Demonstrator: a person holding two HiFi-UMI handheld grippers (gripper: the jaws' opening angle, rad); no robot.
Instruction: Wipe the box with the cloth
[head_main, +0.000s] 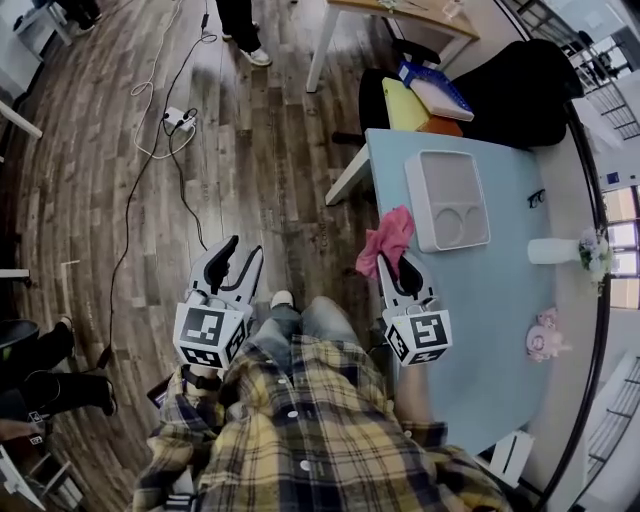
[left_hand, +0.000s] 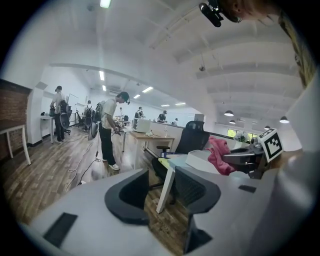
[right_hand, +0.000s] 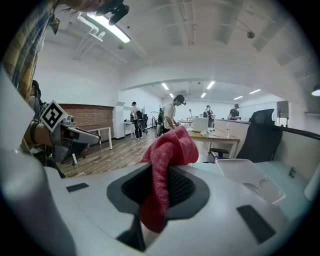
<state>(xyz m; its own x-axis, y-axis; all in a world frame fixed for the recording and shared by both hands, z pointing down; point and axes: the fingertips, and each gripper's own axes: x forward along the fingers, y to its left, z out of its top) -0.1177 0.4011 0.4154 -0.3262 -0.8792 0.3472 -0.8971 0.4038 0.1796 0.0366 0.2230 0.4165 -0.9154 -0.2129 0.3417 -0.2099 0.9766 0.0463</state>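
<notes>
One cloth (head_main: 388, 238) in right gripper (head_main: 398, 266), vase (head_main: 553, 250) near box (head_main: 447, 199)

Yellow-navy plaid shirt (head_main: 300, 420); blue jeans (head_main: 322, 322); white shoe (head_main: 283, 298); left gripper (head_main: 245, 252) and right gripper (head_main: 399, 266) white, black-lined, with marker cubes.

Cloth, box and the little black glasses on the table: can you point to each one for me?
cloth (head_main: 390, 235), head view, middle of the bunched pink fabric.
box (head_main: 438, 172), head view, its bare flat upper panel.
glasses (head_main: 536, 197), head view, middle of the dark frame.
</notes>
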